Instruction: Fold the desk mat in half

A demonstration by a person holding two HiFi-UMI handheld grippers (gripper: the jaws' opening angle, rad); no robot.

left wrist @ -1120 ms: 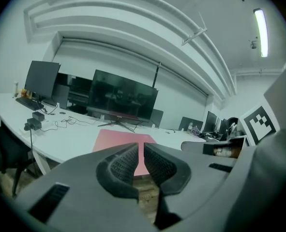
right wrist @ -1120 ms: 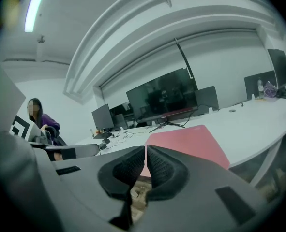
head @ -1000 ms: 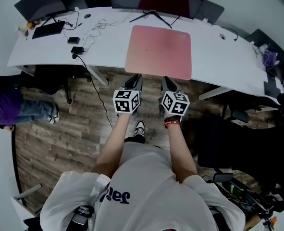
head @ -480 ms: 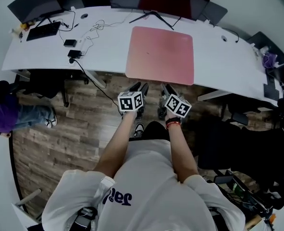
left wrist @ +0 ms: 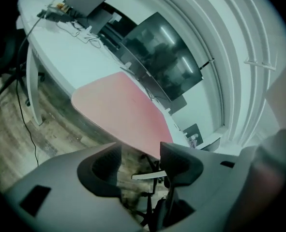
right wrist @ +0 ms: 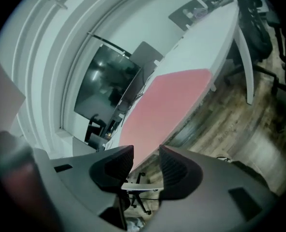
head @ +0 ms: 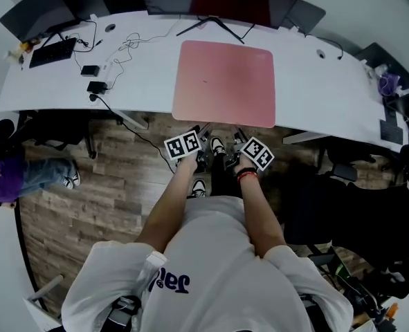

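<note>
Left gripper and right gripper hover off the desk's near edge, facing the flat pink desk mat. Both sets of jaws have just been opening wide, nothing between them.

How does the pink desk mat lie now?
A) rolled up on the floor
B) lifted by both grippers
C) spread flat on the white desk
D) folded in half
C: the pink desk mat lies open and flat, in one layer, on the white desk.
</note>
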